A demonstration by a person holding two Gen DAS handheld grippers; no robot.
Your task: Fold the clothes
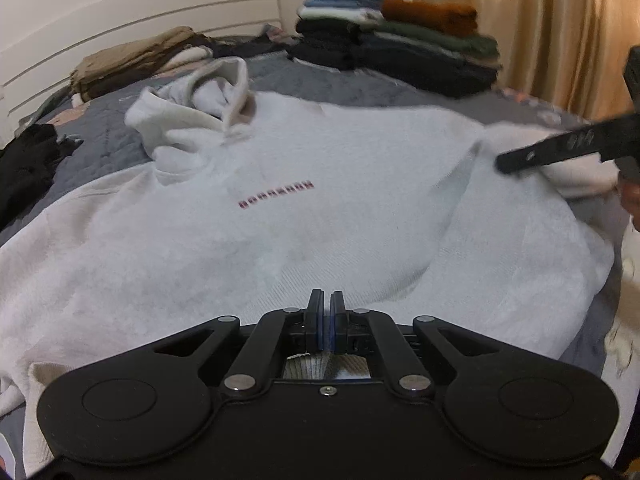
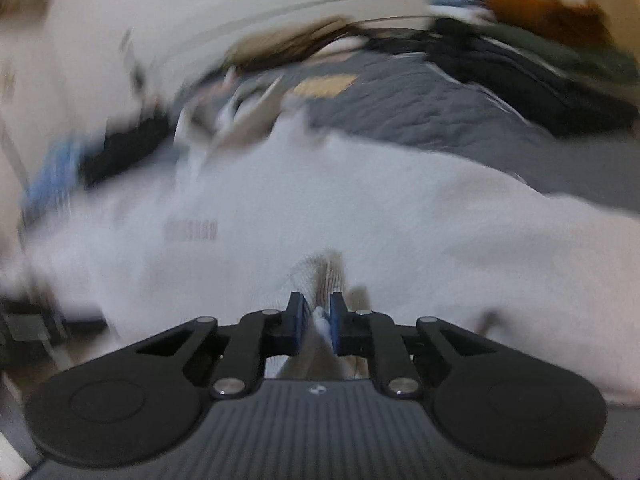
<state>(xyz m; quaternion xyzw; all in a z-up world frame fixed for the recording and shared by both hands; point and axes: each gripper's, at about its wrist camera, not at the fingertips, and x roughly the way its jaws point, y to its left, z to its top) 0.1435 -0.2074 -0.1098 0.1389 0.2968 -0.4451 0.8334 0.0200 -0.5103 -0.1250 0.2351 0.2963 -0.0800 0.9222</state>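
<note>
White hooded sweatshirt (image 1: 320, 208) of soft fleece, with a short line of red lettering (image 1: 276, 195) on its chest, lies spread front-up across a grey quilted bedspread (image 1: 332, 80). Its hood (image 1: 196, 108) is bunched up toward 11 o'clock in the left wrist view.

At 6 o'clock in that view the left claw (image 1: 326, 304) has its two blue-padded fingers pressed together on the ribbed hem of the sweatshirt, a bit of which shows behind the pads.

The right claw (image 2: 317, 312) is clamped on a ribbed cuff (image 2: 320, 272) of the same garment, with white cloth bunched between its blue pads (image 2: 335, 328). From the left wrist camera this claw (image 1: 520, 160) comes in at 3 o'clock as a dark bar lying over the sleeve. The right wrist view is heavily smeared, so finer detail there cannot be made out.

Toward 1 o'clock in the left wrist view sits a stack of folded clothes (image 1: 400, 40) in blue, white, rust, green and black. A tan and brown folded pile (image 1: 140, 60) rests at 10 o'clock, and a loose black garment (image 1: 28, 164) at 9 o'clock. A beige curtain (image 1: 540, 20) hangs behind the stack.
</note>
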